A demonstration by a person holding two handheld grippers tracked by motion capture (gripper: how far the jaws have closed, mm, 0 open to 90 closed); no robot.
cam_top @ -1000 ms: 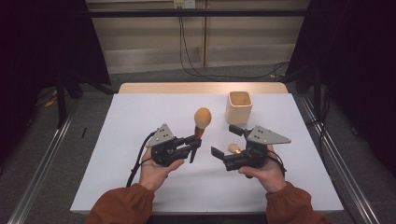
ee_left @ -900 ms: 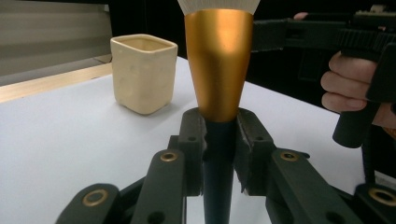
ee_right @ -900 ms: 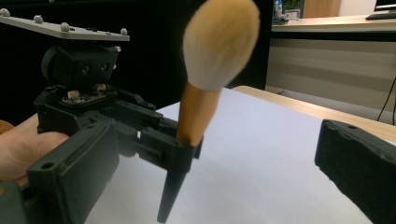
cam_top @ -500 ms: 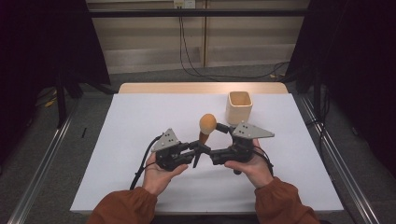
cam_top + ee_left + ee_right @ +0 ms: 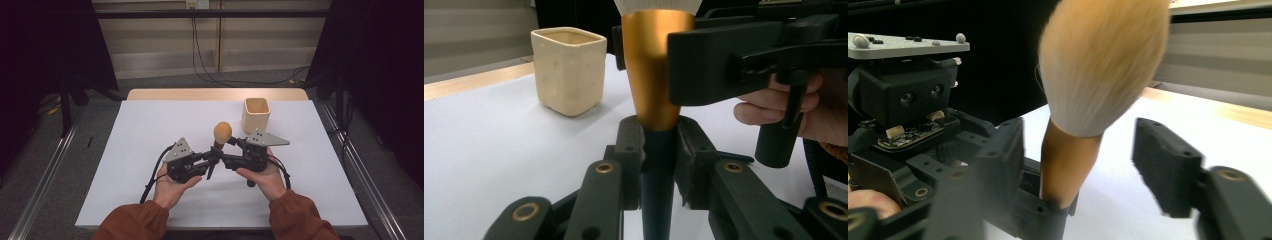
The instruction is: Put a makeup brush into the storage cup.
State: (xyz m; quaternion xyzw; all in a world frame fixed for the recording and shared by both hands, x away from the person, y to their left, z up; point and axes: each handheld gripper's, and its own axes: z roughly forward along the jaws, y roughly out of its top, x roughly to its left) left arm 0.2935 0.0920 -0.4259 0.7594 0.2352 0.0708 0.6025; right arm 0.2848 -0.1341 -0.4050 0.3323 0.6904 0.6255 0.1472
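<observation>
No text, label, brand, number or sign can be read anywhere in the three views.

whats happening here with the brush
A person holds a gripper in each hand over a white table. The left gripper is shut on the dark handle of a makeup brush, holding it upright. The right gripper has come in from the other side and its jaws have just been closing around the brush's gold collar; a gap shows beside one jaw, so no grip yet. A cream cup stands behind.
</observation>
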